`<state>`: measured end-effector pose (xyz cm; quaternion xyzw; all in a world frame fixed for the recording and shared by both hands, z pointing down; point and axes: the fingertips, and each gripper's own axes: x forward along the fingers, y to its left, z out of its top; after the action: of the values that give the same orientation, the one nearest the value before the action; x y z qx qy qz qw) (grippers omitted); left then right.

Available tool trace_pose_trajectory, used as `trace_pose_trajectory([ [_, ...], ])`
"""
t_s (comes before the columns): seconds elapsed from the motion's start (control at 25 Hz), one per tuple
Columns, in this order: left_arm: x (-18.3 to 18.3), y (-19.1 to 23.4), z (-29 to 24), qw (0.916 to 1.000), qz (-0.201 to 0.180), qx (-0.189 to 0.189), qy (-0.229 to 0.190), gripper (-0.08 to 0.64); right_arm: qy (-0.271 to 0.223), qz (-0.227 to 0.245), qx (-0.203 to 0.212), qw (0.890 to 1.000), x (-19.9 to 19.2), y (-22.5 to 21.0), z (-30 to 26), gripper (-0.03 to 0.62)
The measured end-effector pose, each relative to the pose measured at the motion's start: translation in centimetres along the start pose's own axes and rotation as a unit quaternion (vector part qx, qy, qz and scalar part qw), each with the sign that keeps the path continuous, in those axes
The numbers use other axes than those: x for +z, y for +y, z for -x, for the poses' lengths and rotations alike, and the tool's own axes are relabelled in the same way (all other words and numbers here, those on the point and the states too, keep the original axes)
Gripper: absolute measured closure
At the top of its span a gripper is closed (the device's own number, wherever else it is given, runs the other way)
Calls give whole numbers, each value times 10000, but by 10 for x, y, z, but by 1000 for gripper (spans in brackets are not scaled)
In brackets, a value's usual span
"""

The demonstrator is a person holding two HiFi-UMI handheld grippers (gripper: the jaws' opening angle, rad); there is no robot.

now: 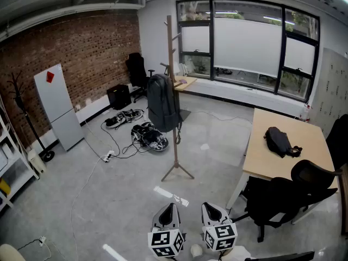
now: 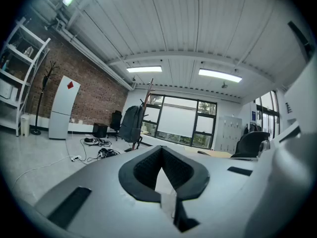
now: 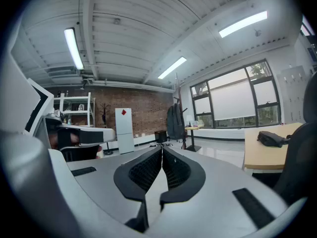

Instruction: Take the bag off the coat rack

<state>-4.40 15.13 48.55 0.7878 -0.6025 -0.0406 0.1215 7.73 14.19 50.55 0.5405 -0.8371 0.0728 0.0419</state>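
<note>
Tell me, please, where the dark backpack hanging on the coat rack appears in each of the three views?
Head view: the backpack hangs on the coat rack, just above centre.
Left gripper view: the backpack is left of centre, in the mid-distance.
Right gripper view: the backpack is just right of centre, small and far off.
Shared landmark: the white cabinet with a red mark, left of the backpack in every view.

In the head view, the picture's 6 o'clock edge cut off the left gripper [image 1: 168,208] and the right gripper [image 1: 211,207] — only their front parts showed. The bag [image 1: 161,102] hid the middle of the coat rack [image 1: 172,48]. At 10 o'clock from the rack's foot lay a dark heap [image 1: 148,136] with cords — too small to tell. The white shelf [image 1: 11,167] was cut off at 9 o'clock.
</note>
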Motion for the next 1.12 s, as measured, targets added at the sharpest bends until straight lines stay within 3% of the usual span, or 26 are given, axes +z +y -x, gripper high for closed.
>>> trace_pose_trajectory([
  [0.56, 8, 19, -44, 10000, -71, 55, -32, 566, 6, -5, 56, 10000, 6, -13, -48, 578],
  [1.12, 25, 30, -120, 9998, -128, 136, -90, 566, -73, 48, 184, 9998, 29, -48, -121, 578],
])
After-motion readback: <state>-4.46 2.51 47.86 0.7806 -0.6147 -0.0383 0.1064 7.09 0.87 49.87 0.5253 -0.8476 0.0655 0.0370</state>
